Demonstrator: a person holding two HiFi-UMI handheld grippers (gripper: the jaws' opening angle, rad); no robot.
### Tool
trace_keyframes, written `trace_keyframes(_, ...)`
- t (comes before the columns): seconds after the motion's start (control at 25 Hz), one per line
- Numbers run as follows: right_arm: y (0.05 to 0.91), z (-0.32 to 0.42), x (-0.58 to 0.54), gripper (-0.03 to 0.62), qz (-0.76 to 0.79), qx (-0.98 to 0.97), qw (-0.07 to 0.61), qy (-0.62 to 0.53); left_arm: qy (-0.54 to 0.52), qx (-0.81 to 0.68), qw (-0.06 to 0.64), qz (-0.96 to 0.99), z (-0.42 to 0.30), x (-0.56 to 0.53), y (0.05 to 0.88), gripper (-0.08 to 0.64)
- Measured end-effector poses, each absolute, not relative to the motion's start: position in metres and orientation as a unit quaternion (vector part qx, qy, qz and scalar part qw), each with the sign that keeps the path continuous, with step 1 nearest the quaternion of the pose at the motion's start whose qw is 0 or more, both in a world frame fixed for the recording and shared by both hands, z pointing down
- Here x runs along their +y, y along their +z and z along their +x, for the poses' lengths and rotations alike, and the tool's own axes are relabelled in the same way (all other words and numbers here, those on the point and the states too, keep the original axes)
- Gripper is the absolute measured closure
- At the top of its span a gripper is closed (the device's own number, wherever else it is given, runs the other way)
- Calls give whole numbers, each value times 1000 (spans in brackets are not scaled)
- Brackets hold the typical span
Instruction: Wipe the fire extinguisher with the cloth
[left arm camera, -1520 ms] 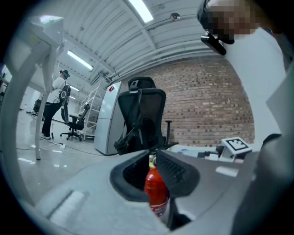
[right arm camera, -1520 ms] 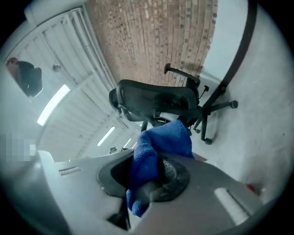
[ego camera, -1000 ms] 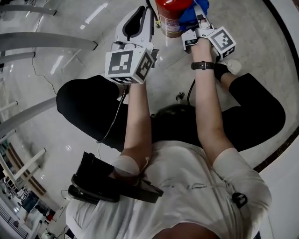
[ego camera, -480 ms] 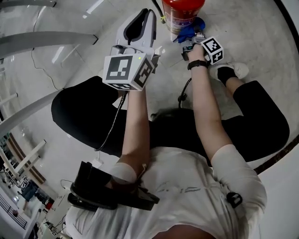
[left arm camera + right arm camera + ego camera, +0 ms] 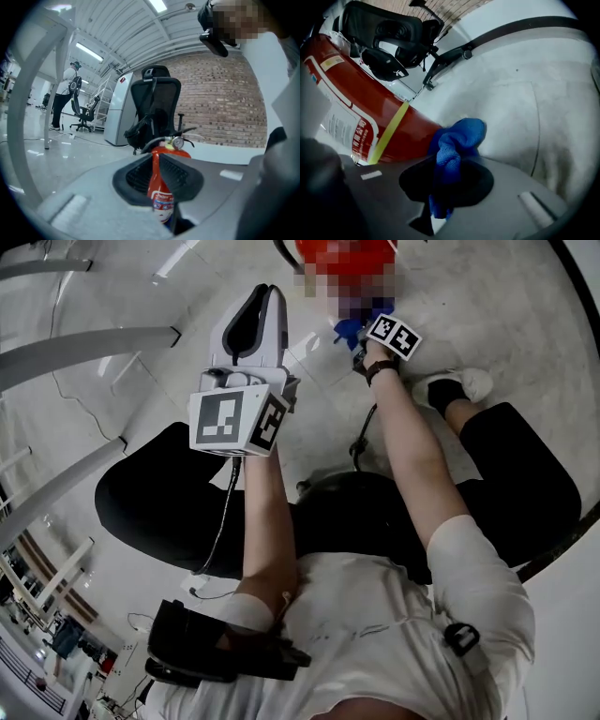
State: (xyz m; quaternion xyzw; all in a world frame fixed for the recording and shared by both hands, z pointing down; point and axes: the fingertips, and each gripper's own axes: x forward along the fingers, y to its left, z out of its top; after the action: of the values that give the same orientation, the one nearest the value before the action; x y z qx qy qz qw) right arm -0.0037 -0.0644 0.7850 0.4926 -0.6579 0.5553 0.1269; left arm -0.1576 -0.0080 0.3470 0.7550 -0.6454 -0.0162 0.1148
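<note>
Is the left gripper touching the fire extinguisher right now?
Apart. The head view shows bare floor between the left gripper and the fire extinguisher.

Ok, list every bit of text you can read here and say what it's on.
"公司": white characters on the red label band of the fire extinguisher, right gripper view; a likely reading.
White panel and yellow sticker print: too small to read.
Left gripper view label: blurred.
Marker cubes: patterns only, no words.
</note>
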Motion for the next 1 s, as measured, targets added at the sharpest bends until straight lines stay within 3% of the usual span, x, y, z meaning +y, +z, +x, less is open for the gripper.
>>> trace_keyframes(0.08,752,0,-71,529,491,-669,97,549,-28,-648,108,753,-163,-3,335,517)
trace_keyframes(0.4,442,8,-72,529,440,-789,-209,375,-92,-630,90,765,-152,24,301,517)
trace_keyframes(0.56,344,-17,-55,531,345,-787,-335,386,-105,-627,85,767,-148,32,292,517)
trace_keyframes(0.68,335,-43,-52,531,320,-782,-344,409,-112,-633,79,762,-153,36,283,517)
trace_keyframes(0.88,376,-35,-48,535,462,-813,-231,269,-107,-639,82,757,-159,34,287,518)
trace_keyframes(1.0,445,-22,-49,534,506,-767,-225,325,-97,-645,98,752,-166,30,304,518)
